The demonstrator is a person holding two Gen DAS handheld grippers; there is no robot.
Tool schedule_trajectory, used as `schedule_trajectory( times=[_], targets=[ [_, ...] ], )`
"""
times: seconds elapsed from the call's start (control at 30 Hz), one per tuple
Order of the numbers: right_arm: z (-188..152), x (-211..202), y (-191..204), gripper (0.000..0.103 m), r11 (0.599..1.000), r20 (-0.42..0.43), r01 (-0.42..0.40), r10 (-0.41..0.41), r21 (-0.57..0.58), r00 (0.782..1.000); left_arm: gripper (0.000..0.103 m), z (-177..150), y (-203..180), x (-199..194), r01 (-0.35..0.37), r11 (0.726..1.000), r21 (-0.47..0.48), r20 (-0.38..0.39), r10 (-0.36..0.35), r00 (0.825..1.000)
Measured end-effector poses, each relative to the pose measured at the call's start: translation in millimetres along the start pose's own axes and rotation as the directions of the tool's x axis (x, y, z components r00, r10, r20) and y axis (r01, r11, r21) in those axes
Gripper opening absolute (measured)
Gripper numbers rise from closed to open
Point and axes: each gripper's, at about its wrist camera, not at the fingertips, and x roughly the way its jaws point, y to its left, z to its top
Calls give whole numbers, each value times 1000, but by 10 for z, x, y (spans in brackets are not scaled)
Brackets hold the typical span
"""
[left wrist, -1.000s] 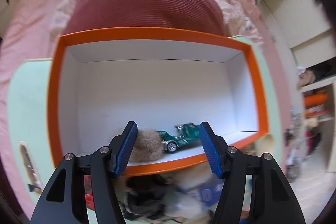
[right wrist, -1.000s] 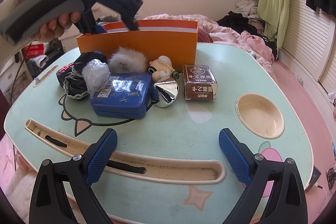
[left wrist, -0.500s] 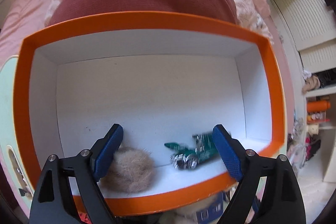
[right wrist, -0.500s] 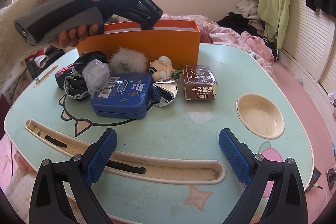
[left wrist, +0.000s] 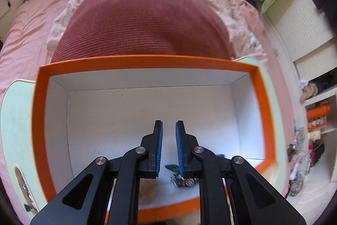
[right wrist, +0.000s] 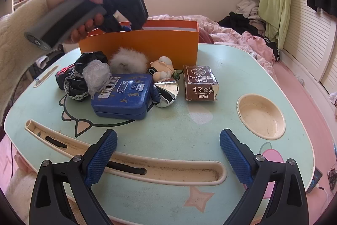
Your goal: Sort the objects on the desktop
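Observation:
An orange box [left wrist: 147, 61] with a white inside stands at the far edge of the mint table [right wrist: 160, 132]. My left gripper [left wrist: 168, 122] hangs over its inside, jaws closing to a narrow gap with nothing between them. Below the fingers lie a green toy car [left wrist: 181, 179] and a tan fur ball [left wrist: 149, 189], both partly hidden. In the right wrist view a hand holds that left gripper [right wrist: 126, 25] above the orange box [right wrist: 147, 43]. My right gripper [right wrist: 168, 132] stands open and empty over the table's near side.
In front of the box lie a blue tin [right wrist: 124, 96], a white fur ball [right wrist: 128, 60], a small figurine [right wrist: 163, 71], a silver faceted object [right wrist: 166, 92], a brown carton [right wrist: 200, 83] and black lace cloth [right wrist: 73, 85]. A round cup recess [right wrist: 261, 117] sits right; a long groove [right wrist: 168, 170] runs along the front.
The left jaws opened wide over the box, the green car and fur ball dropped inside, then the jaws came together empty. The right gripper has not moved.

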Motion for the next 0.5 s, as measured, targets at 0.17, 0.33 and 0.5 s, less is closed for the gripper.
schedule_trajectory(
  times=[0.17, 0.33, 0.5],
  targets=[
    [-3, 2, -7, 98, 1000, -1, -5, 5, -5, 1000, 56, -39, -84, -61, -25, 999, -29, -73, 23, 997],
    [-5, 5, -7, 98, 1000, -1, -11, 11, -11, 1000, 56, -167, -86, -51, -110, 994, 28, -172, 113, 979],
    [-6, 5, -2, 99, 1000, -1, -16, 16, -15, 1000, 69, -223, -4, 144, -114, 993, 24, -173, 117, 978]
  ],
)
